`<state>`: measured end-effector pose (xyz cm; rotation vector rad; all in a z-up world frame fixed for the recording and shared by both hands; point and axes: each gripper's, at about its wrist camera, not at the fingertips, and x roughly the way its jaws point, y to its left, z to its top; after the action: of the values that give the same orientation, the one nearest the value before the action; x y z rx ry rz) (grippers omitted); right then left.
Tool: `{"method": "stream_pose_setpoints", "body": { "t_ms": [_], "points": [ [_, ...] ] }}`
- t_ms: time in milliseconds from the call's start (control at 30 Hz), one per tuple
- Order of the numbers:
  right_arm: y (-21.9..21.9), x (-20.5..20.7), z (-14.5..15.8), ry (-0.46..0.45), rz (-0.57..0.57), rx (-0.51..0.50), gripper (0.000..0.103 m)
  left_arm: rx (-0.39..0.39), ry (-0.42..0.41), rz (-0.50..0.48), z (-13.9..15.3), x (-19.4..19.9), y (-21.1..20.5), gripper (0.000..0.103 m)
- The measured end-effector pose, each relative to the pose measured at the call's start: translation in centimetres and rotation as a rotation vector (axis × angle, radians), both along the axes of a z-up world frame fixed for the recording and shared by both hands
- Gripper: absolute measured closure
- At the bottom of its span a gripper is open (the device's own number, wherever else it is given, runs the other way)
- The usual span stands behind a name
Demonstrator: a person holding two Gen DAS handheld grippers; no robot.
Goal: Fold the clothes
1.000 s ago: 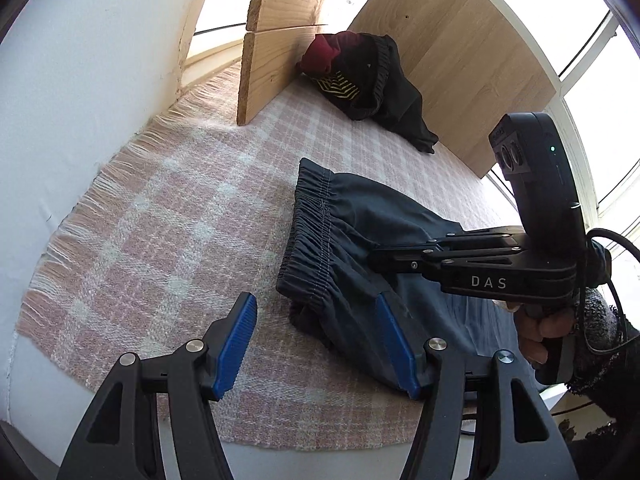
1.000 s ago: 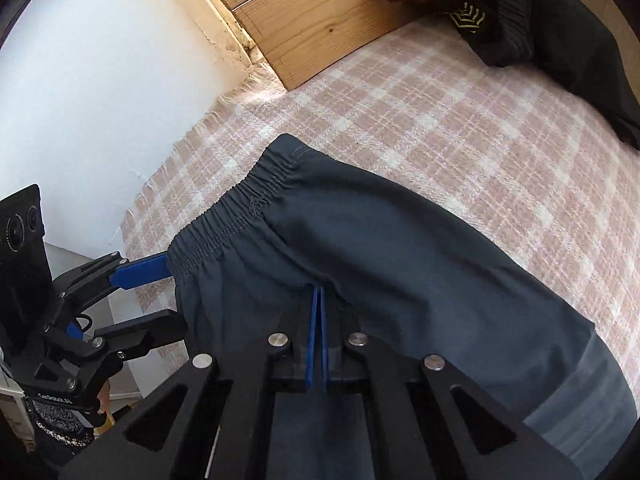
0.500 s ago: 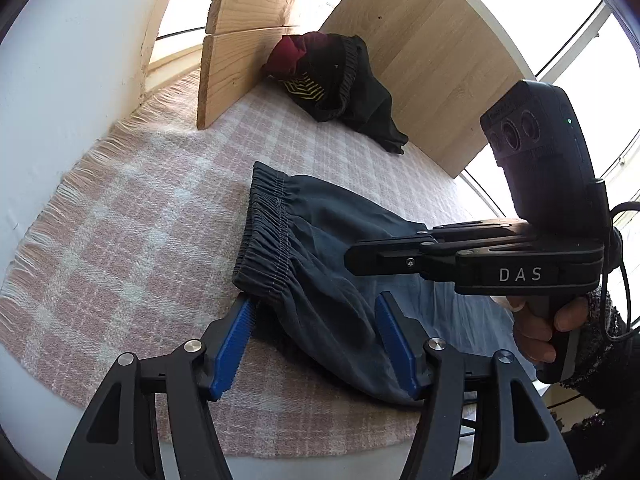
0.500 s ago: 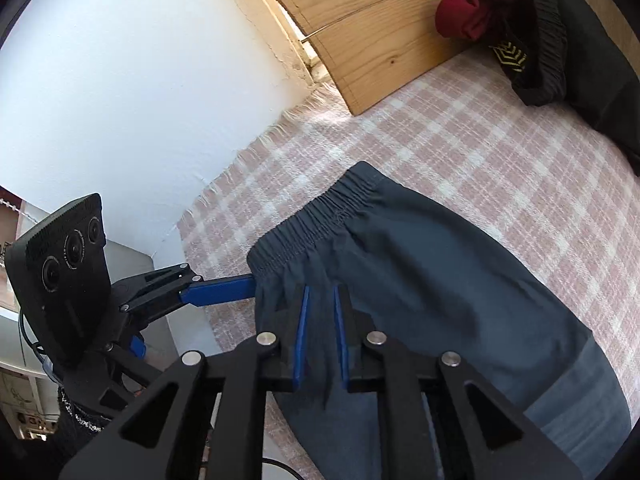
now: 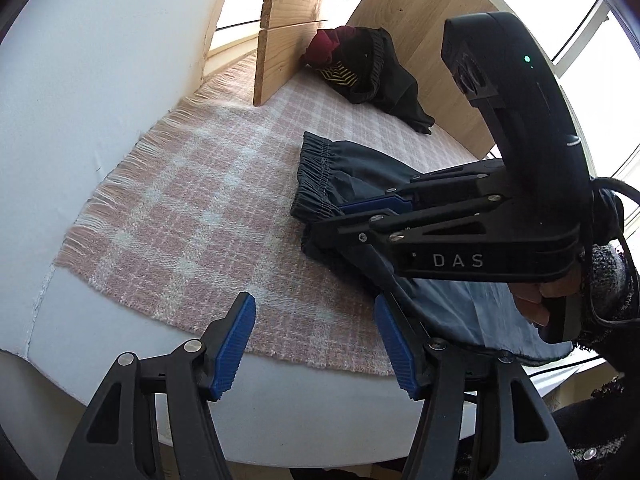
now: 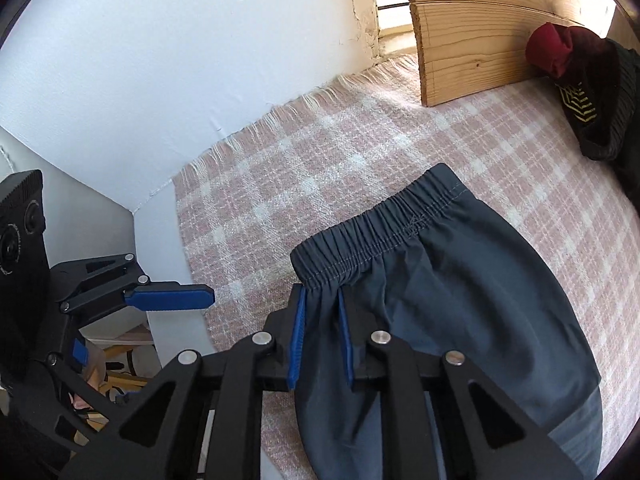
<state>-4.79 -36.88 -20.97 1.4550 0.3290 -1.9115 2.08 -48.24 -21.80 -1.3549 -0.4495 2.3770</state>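
The dark grey-blue shorts (image 6: 460, 296) lie on a pink-and-white plaid fringed blanket (image 6: 320, 168), filling the lower right of the right wrist view, with the gathered elastic waistband (image 6: 372, 236) running diagonally through the middle of the frame. The right gripper (image 6: 322, 340) rises from the bottom centre, and its blue fingers (image 6: 297, 340) have just been closing; a fold of the shorts' fabric just below the waistband sits pinched between them, so they are clenched on the shorts. In the left wrist view the left gripper (image 5: 316, 344) stands at the bottom centre with its blue fingers (image 5: 234, 346) spread apart and nothing between them, poised above the blanket's near edge, just left of the shorts. The person's hand (image 5: 548, 300) grips the right gripper's handle at the right edge. At the upper right of both views a crumpled black and maroon garment (image 5: 360, 68) lies against a wooden board (image 5: 280, 40).
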Motion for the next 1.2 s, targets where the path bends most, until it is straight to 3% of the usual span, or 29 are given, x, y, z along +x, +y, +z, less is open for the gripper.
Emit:
{"method": "stream_pose_setpoints", "body": {
  "t_ms": [100, 200, 500, 567, 633, 733, 767, 900, 1067, 1200],
  "points": [
    [2.0, 0.4, 1.5, 0.022, -0.001, -0.008, 0.096, -0.013, 0.008, -0.049, 0.1, -0.3, 1.0, 0.044],
    [4.3, 0.9, 2.4, -0.024, -0.015, -0.022, 0.097, -0.011, 0.006, -0.079, 0.0, -0.6, 1.4, 0.044],
    [6.7, 1.3, 1.6, -0.071, -0.108, -0.080, 0.097, 0.077, -0.012, -0.083, -0.6, -3.9, 1.4, 0.044],
    [7.0, 1.1, 2.2, -0.062, -0.125, -0.097, 0.097, 0.044, -0.022, -0.094, -0.9, -5.1, 2.3, 0.045],
    [7.4, 0.7, 2.8, -0.052, -0.149, -0.116, 0.097, 0.001, -0.022, -0.109, -1.0, -6.1, 3.4, 0.048],
    [7.9, 0.3, 3.5, -0.046, -0.185, -0.149, 0.097, -0.010, -0.020, -0.109, -1.2, -7.2, 3.9, 0.077],
    [8.0, 0.2, 3.7, -0.042, -0.190, -0.155, 0.097, 0.020, -0.027, -0.114, -1.5, -7.4, 3.8, 0.089],
    [8.2, 0.3, 4.8, -0.034, -0.185, -0.157, 0.097, 0.058, -0.020, -0.104, -1.4, -7.3, 3.3, 0.092],
    [6.5, 0.2, 4.4, -0.065, -0.143, -0.146, 0.097, 0.038, 0.017, -0.024, 0.0, -6.4, 0.2, 0.093],
    [2.9, 0.1, 1.1, -0.139, -0.100, -0.118, 0.097, -0.092, -0.014, 0.037, -0.9, -6.2, -1.1, 0.100]
  ]
}}
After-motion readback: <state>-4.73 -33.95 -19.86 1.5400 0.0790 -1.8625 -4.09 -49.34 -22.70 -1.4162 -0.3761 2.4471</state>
